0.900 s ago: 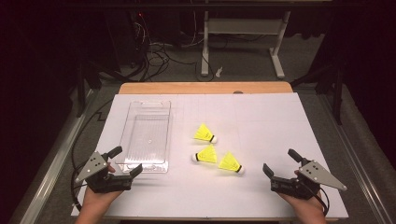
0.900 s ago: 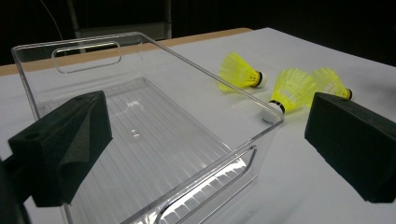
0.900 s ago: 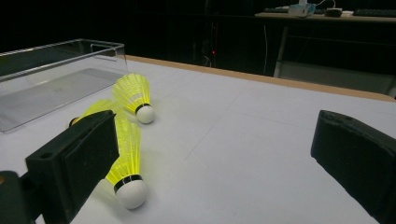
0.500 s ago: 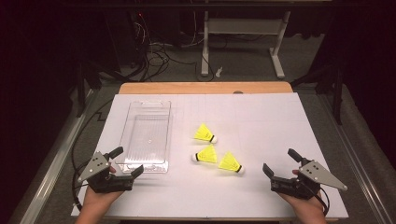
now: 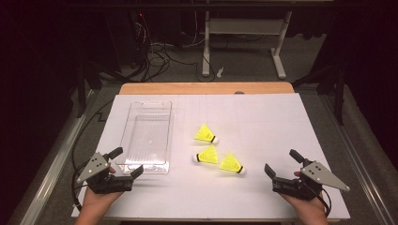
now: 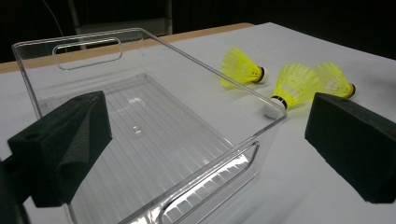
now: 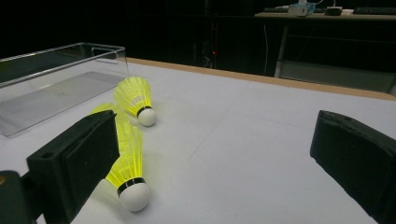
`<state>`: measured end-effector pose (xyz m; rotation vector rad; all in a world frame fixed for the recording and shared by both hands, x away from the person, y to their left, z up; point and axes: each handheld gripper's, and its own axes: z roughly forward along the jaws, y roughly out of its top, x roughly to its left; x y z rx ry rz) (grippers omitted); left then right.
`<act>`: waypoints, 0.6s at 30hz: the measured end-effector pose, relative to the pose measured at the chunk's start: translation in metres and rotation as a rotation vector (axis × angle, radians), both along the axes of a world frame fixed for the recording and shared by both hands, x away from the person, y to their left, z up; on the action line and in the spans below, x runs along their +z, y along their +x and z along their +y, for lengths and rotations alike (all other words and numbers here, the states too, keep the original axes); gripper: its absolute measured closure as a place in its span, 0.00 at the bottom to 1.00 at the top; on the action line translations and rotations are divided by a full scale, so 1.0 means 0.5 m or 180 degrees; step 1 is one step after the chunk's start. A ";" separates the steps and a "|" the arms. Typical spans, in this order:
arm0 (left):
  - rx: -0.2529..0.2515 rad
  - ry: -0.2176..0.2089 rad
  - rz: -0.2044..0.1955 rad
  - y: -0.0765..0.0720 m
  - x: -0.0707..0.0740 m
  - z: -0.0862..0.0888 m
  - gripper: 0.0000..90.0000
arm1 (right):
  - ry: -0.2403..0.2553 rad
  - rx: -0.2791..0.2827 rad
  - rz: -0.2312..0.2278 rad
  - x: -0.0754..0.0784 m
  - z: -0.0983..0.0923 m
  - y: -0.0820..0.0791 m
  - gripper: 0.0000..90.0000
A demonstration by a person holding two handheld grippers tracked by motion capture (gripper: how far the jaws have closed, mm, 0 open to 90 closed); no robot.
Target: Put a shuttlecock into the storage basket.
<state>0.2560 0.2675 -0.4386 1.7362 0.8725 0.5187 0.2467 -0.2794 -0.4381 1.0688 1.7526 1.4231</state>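
Both tools, left tool [image 5: 124,161] and right tool [image 5: 280,164], stood released, empty; the 3 shuttlecocks [image 5: 206,134] lay clustered, so a grab risked knocking neighbours away from the clear bin [image 5: 146,136].

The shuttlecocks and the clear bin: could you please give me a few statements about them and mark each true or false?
1. Three yellow shuttlecocks lie on the white table. True.
2. One shuttlecock is inside the clear bin. False: the bin is empty.
3. The left gripper is open. True.
4. The right gripper holds a shuttlecock. False: its jaws are open and hold nothing.
5. The bin lies right of the shuttlecocks in the high view. False: left.
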 end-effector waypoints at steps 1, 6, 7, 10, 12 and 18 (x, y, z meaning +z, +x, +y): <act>0.0012 0.0000 0.0002 0.000 0.001 0.002 0.02 | 0.0014 -0.0008 -0.0005 0.000 -0.001 0.000 0.02; 0.0089 -0.0039 0.0023 0.001 0.004 0.017 0.02 | 0.0019 -0.0004 -0.0002 0.001 -0.002 0.000 0.02; 0.0106 -0.0042 0.0031 0.002 0.004 0.021 0.02 | 0.0018 -0.0003 0.0000 0.001 -0.002 0.000 0.02; 0.0174 -0.0058 0.0048 0.003 0.006 0.031 0.02 | 0.0031 -0.0006 -0.0001 0.002 -0.002 0.000 0.02; 0.0218 -0.0078 0.0052 0.003 0.007 0.040 0.01 | 0.0034 -0.0006 -0.0003 0.003 -0.002 0.000 0.02; 0.0367 -0.0008 0.0053 0.002 0.005 0.064 0.01 | 0.0035 -0.0015 -0.0015 0.004 -0.003 0.000 0.02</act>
